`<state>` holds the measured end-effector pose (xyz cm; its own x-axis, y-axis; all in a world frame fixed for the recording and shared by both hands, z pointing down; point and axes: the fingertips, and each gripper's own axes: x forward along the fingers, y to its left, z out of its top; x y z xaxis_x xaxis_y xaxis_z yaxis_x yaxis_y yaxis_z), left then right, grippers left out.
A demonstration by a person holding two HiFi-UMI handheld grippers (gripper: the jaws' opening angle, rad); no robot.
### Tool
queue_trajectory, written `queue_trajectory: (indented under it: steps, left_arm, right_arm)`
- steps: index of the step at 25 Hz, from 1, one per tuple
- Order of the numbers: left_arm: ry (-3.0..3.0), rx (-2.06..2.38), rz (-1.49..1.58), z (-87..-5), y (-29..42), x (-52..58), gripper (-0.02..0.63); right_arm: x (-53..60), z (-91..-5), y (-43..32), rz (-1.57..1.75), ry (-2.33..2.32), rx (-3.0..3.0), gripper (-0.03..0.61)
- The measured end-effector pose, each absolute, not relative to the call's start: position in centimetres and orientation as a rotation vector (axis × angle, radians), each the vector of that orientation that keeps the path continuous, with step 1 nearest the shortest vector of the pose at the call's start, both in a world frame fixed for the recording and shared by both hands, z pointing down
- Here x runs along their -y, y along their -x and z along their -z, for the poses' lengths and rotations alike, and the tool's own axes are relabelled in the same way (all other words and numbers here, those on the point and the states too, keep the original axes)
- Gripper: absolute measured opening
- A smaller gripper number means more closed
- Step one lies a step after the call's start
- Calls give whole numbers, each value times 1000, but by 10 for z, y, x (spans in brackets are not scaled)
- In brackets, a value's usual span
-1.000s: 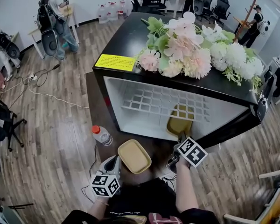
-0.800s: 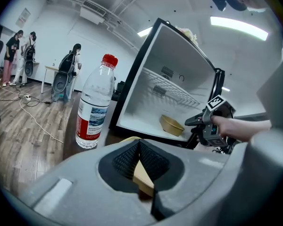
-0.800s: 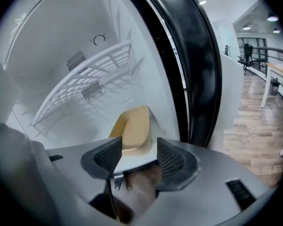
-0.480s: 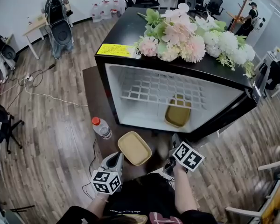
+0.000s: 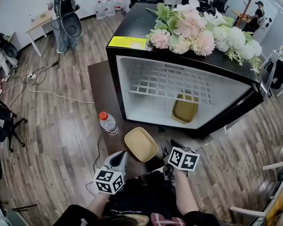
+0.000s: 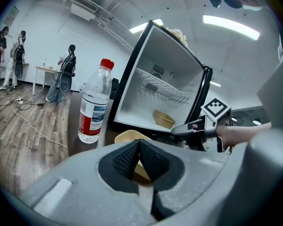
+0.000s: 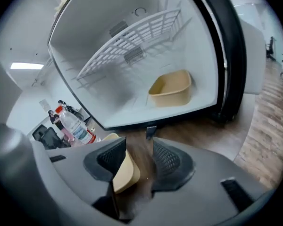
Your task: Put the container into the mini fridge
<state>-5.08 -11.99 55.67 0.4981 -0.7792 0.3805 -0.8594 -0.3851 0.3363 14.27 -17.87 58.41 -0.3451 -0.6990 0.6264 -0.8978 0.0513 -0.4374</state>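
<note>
The container (image 5: 185, 110), a tan rectangular tub with its open side up, sits on the white floor of the mini fridge (image 5: 132, 84), in the right half beneath the white wire shelf (image 5: 153, 84). Its long side seems to run from the opening toward the back wall. The fridge is black outside, its door (image 5: 247, 108) is swung out to the right, and it stands on a dark low table (image 5: 100, 86). Pink, white and green artificial flowers (image 5: 205, 29) lie across its top beside a yellow label (image 5: 127, 42) whose print is too small to read. In front of the opening a flat tan lid (image 5: 140, 144) lies on the table, with an upright water bottle (image 5: 108, 123) just to its left. The bottle has a red cap and a red-and-white wrapper with no legible words. The right gripper (image 7: 138, 147) has its jaws apart, though they have just been closing. The lid's edge shows in the gap against the left pad, and the right pad is clear of it, so there is no grip. The left gripper (image 6: 139, 144) hangs near the lid with its pads closed on each other and nothing held. A wooden floor (image 5: 56, 126) with a trailing white cable (image 5: 52, 95) surrounds the table. A person (image 5: 63, 13) stands by a desk at the back left.
</note>
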Motion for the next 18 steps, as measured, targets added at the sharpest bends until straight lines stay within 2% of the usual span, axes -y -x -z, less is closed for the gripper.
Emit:
queue_trajectory:
  steps: [12,18]
  left_arm:
    - [-2170,1445,-189,-561,91,116,8]
    - [-2152,1470,-183,-563,97,118,8]
  right_arm:
    - [166,-618,-97,-973,-1301,2046,153]
    - [165,-637,-89,-973,-1209,1997,150]
